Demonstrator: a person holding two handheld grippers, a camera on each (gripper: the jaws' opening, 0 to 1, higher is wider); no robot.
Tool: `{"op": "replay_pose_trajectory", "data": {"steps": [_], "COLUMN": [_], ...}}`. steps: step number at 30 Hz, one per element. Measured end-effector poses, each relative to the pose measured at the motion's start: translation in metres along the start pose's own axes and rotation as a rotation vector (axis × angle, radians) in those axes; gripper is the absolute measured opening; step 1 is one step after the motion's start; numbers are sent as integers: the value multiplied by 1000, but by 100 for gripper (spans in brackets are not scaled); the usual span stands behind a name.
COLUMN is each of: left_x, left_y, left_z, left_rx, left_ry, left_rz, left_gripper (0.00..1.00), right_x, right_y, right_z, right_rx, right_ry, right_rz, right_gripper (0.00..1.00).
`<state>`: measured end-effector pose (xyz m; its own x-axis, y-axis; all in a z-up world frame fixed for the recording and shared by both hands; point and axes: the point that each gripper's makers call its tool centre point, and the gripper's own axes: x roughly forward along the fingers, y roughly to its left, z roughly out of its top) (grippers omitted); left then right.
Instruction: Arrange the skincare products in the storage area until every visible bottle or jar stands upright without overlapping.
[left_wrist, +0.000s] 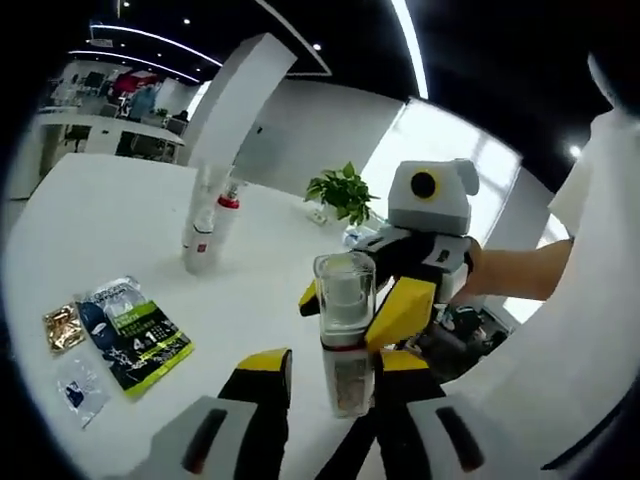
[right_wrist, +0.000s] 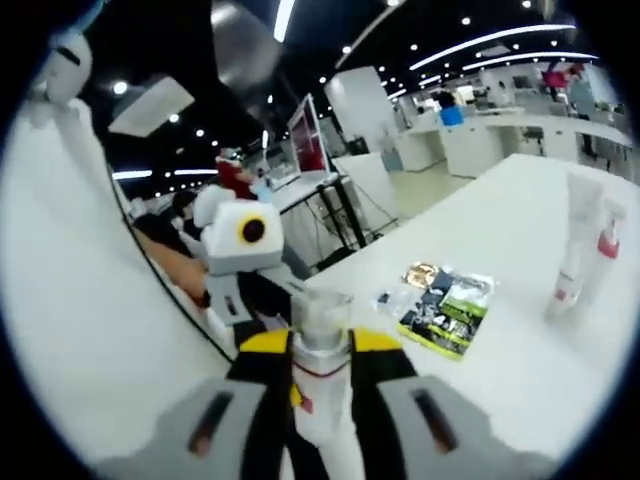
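Currently the right gripper clamps a clear-capped bottle upright over the white table; the left gripper stands open beside it. Next: set it down apart from the two standing bottles.

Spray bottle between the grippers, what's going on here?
A person holds a clear-capped spray bottle upright on the white table. The right gripper is shut on it, while the left gripper stands open around its base. Two more bottles stand farther off, beside flat sachets.
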<state>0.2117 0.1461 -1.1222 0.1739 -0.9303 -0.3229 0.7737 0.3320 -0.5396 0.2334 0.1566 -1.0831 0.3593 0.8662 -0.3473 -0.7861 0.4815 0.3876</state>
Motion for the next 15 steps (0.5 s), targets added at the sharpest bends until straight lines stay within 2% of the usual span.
{"op": "replay_pose_trajectory", "data": {"steps": [7,8,10,12,14,15], "left_x": [-11,-12,-18,-22,-26,-28], "left_y": [19,20,25,28,31,32], "left_z": [1,1,2,1,3,1], "left_rx": [-58,-64,-106,-164,-203,-225], "left_ry": [-20,-24,-49,-85,-130,-134], "left_rz": [84,90,128,158,184,195], "left_gripper": [37,37,37,37,39,40], "right_x": [-18,-24,-28,-37,-42,-47], "right_y": [-33,-41,-47,-64,-74,-81], "right_z": [9,13,14,16,15,14], "right_rx": [54,64,68,79,89,103], "right_ry": [-75,-96,-105,-125,-130,-137], "right_rz": [-105,-139,-157,-220,-243,-264], "right_gripper": [19,19,19,19,19,19]}}
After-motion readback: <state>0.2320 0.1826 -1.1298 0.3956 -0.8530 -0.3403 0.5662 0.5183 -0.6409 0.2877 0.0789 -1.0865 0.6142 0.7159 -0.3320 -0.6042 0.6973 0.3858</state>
